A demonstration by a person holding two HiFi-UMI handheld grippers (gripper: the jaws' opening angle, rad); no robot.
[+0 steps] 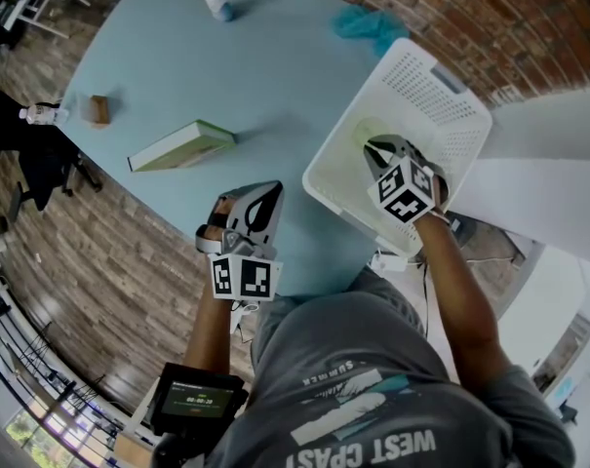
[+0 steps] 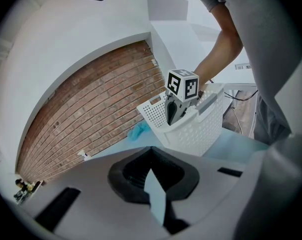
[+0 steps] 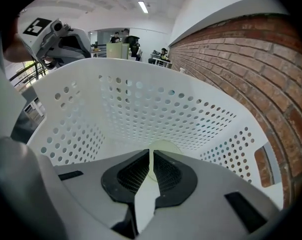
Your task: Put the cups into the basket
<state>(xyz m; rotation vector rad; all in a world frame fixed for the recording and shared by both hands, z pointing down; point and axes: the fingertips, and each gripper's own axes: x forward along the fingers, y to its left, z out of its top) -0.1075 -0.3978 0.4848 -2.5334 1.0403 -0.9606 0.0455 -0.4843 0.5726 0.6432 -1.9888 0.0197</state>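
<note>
A white perforated basket (image 1: 451, 96) stands at the right edge of the light blue table (image 1: 177, 66). My right gripper (image 1: 377, 154) reaches down inside it, shut on the thin wall of a pale green cup (image 1: 365, 133). In the right gripper view the cup (image 3: 165, 146) shows as a pale sliver pinched between the jaws of the gripper (image 3: 151, 156), low against the basket (image 3: 141, 104) wall. My left gripper (image 1: 260, 203) hovers at the table's near edge, left of the basket, shut and empty (image 2: 151, 156). No other cup is in view.
On the table lie a green book (image 1: 182, 146), a spray bottle (image 1: 215, 0), a teal cloth (image 1: 371, 25), a small brown block (image 1: 99, 110) and a water bottle (image 1: 43, 115). Brick floor surrounds the table.
</note>
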